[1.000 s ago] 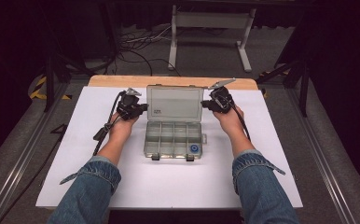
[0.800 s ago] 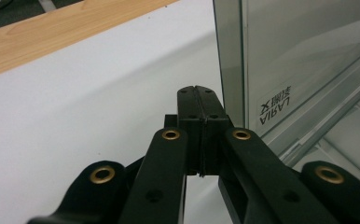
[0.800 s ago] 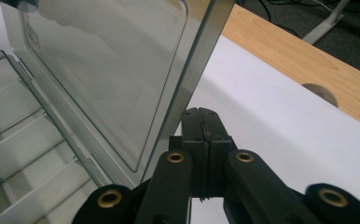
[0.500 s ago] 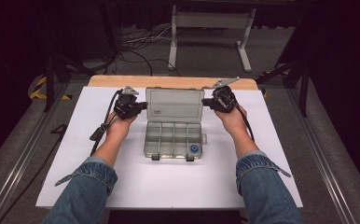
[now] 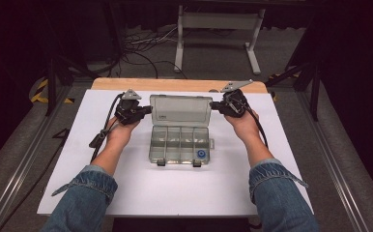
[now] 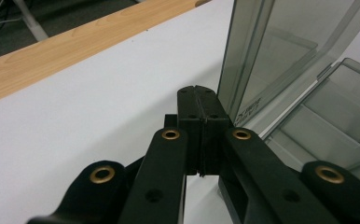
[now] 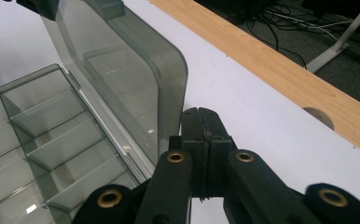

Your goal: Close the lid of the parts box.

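A clear plastic compartment box (image 5: 179, 144) lies on the white table top (image 5: 126, 193) with its lid (image 5: 180, 111) swung up and standing. My left gripper (image 5: 147, 109) is shut and empty, its tips right beside the lid's left edge. In the left gripper view the shut jaws (image 6: 197, 91) sit just left of the lid (image 6: 280, 51), and I cannot tell whether they touch. My right gripper (image 5: 214, 104) is shut with nothing in it at the lid's right edge. In the right gripper view its tips (image 7: 200, 112) lie close beside the lid's rounded corner (image 7: 122, 79).
The box's base (image 7: 33, 135) has several dividers, and a small blue round piece (image 5: 200, 154) lies in its front right compartment. A wooden strip (image 5: 175, 84) runs along the table's far edge. Cables and a white stand (image 5: 218, 29) are on the floor beyond.
The lid's top edge sits slightly lower in the high view than a second ago. Both grippers stay shut at its sides, and the hands have barely shifted.
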Demonstrator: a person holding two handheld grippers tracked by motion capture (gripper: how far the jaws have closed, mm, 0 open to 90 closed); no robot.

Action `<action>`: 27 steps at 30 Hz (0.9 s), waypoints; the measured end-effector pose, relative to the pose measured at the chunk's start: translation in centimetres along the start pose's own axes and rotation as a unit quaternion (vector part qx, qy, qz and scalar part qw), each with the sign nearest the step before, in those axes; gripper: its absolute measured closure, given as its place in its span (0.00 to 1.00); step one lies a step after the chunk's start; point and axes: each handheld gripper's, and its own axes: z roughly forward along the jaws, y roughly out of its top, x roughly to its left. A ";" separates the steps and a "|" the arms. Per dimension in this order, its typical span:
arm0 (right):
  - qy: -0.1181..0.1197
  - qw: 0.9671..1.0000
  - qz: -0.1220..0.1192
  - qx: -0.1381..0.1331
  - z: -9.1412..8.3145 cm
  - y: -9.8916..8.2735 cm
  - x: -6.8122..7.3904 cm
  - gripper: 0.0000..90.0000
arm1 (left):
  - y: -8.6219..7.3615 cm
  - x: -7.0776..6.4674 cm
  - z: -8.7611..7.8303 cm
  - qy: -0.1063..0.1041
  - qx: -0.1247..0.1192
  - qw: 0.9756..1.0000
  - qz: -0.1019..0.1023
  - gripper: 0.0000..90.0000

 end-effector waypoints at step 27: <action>0.022 1.000 -0.019 -0.010 -2.0 -0.5 1.6 1.00 | -0.4 -0.9 -1.4 -0.018 -0.010 1.000 0.009 0.99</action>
